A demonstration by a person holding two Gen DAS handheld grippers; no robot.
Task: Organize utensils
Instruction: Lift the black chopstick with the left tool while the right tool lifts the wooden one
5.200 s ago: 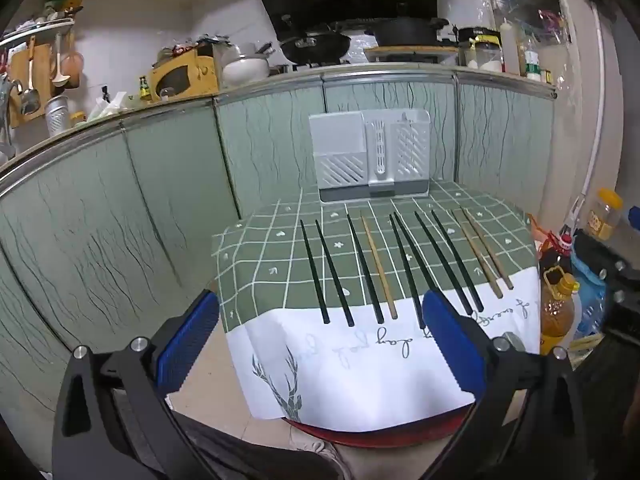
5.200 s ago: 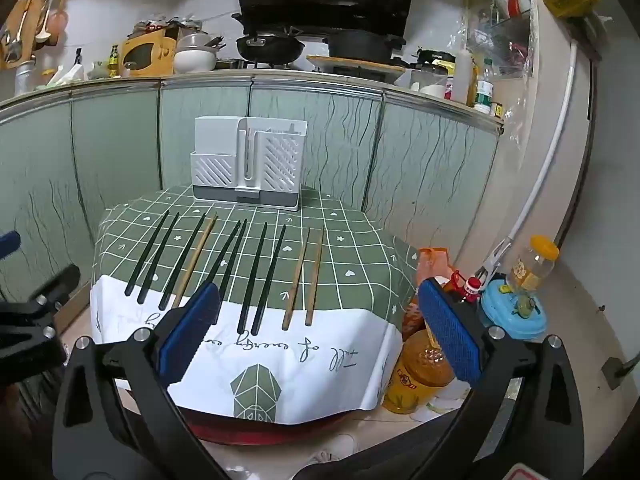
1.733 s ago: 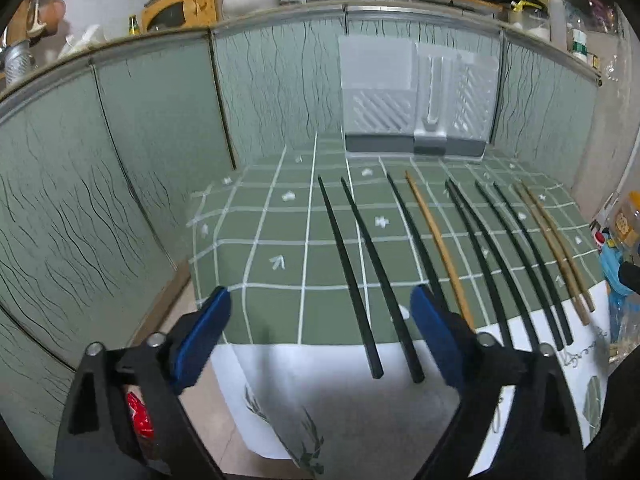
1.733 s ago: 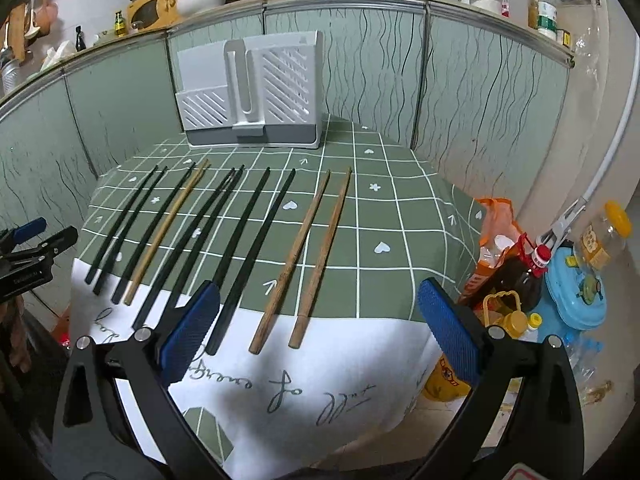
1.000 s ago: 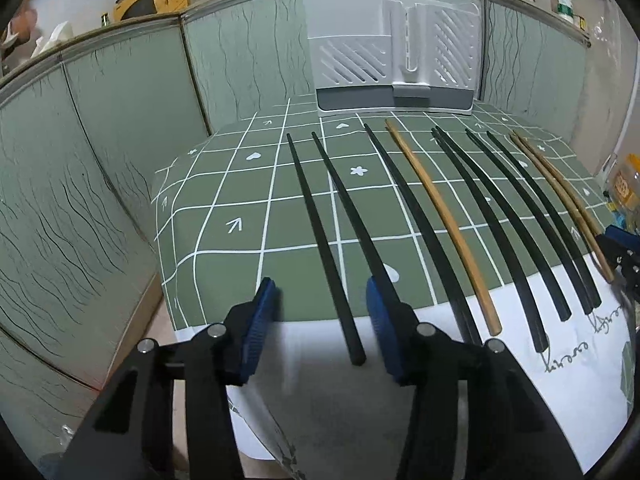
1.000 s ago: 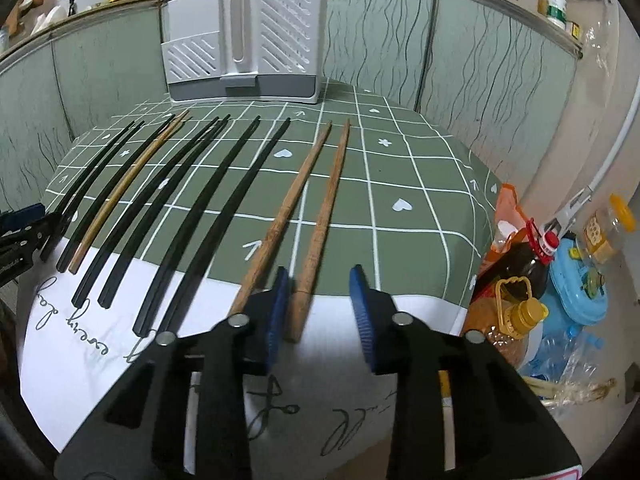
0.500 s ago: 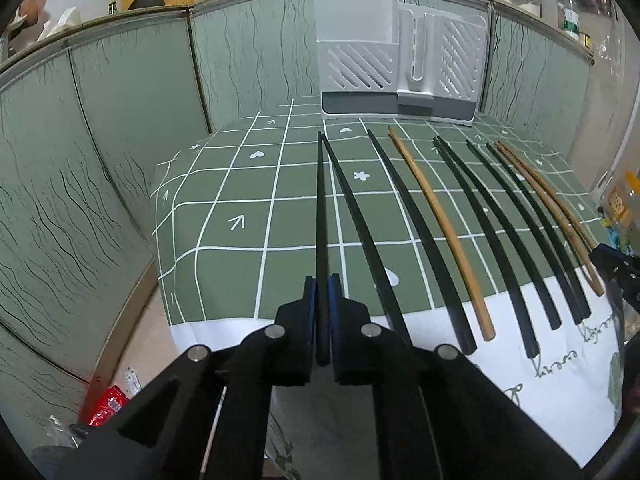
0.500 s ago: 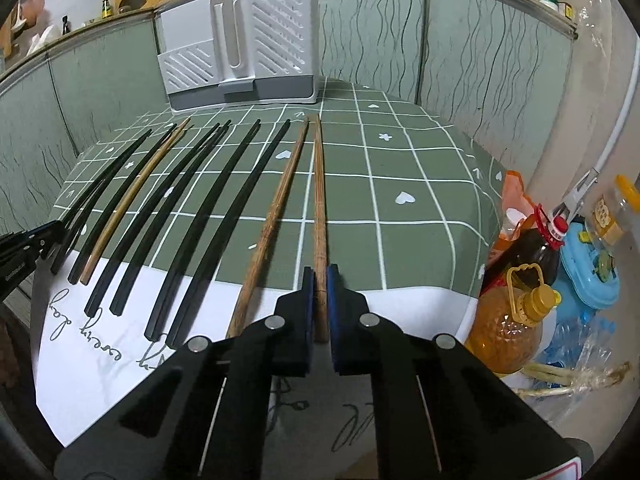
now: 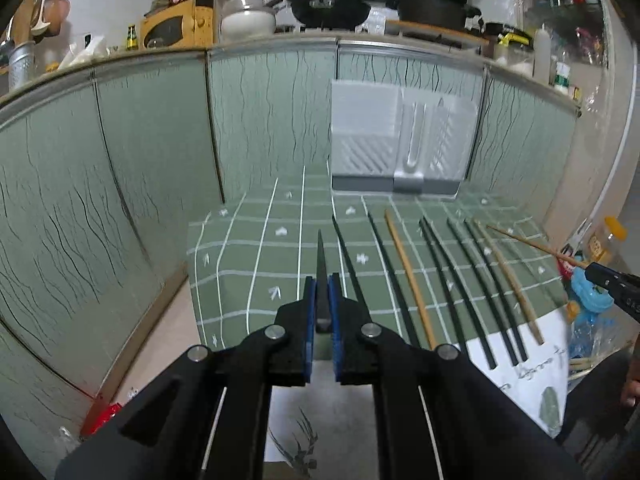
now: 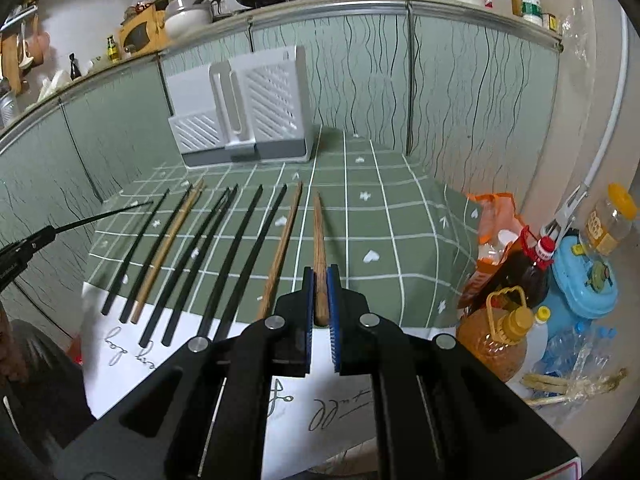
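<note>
Blue-padded, our left gripper (image 9: 322, 300) is clamped on a black chopstick (image 9: 321, 256) and our right gripper (image 10: 320, 292) on a brown wooden chopstick (image 10: 319, 236), both raised off the green checked tablecloth (image 9: 248, 256); eight more chopsticks (image 10: 224, 256) lie in a row on it. A white slotted utensil holder (image 10: 256, 120) stands at the table's far edge against green cabinet fronts (image 9: 152, 140); its inside is hidden from us. Only the right view shows the oil bottles (image 10: 504, 336) on the floor; the left view is blurred.
</note>
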